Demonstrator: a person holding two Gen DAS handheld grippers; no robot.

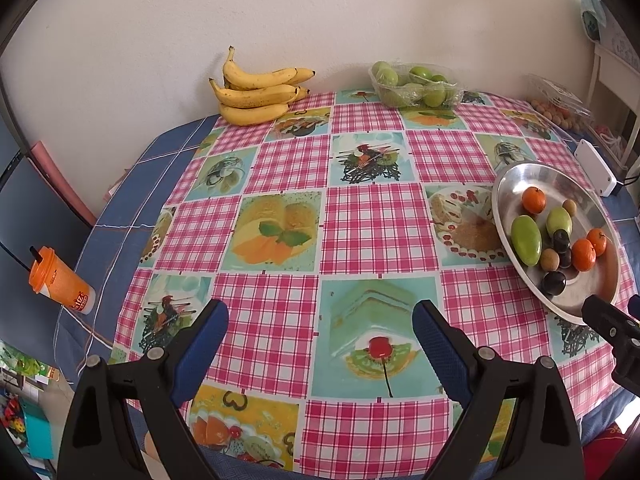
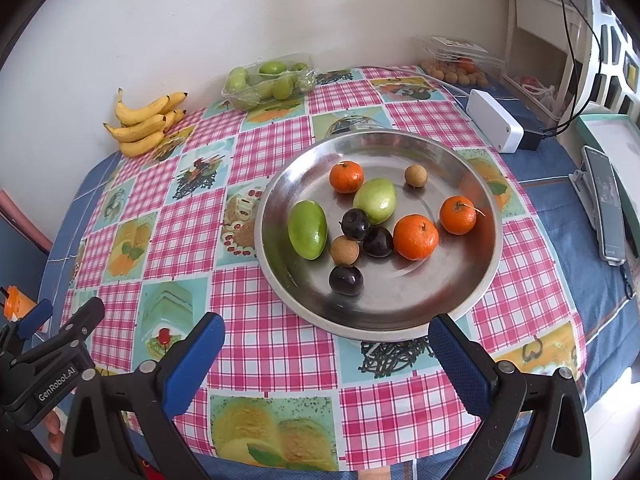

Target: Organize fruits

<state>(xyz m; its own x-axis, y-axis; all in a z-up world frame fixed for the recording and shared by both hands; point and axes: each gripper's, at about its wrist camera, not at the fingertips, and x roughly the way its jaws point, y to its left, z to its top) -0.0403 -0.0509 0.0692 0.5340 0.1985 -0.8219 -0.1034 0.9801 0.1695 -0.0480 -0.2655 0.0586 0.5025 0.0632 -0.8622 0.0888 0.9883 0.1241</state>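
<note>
Left wrist view: the left gripper [image 1: 320, 324] hangs above the near edge of the tabletop [image 1: 288, 160], its blue jaws wide apart with nothing between them, only the pink checked cloth [image 1: 360, 220] below. A metal plate [image 1: 520, 176] of mixed fruit sits at the right edge. Bananas [image 1: 256, 92] lie at the far edge against the wall, and a clear tub [image 1: 412, 84] of green fruit stands to their right. An orange cup [image 1: 60, 282] lies near the left edge.

Right wrist view: the right gripper [image 2: 326, 336] hovers just short of the plate's [image 2: 400, 148] near rim, jaws spread wide and empty. In the plate lie three tangerines [image 2: 415, 237], two green fruits [image 2: 307, 229], three dark plums [image 2: 345, 279] and two small brown longans [image 2: 344, 251], loosely clustered. The bananas [image 2: 144, 126] rest at the far left corner, the tub [image 2: 268, 82] at the far edge. A white box [image 2: 494, 125] sits by the right edge.
</note>
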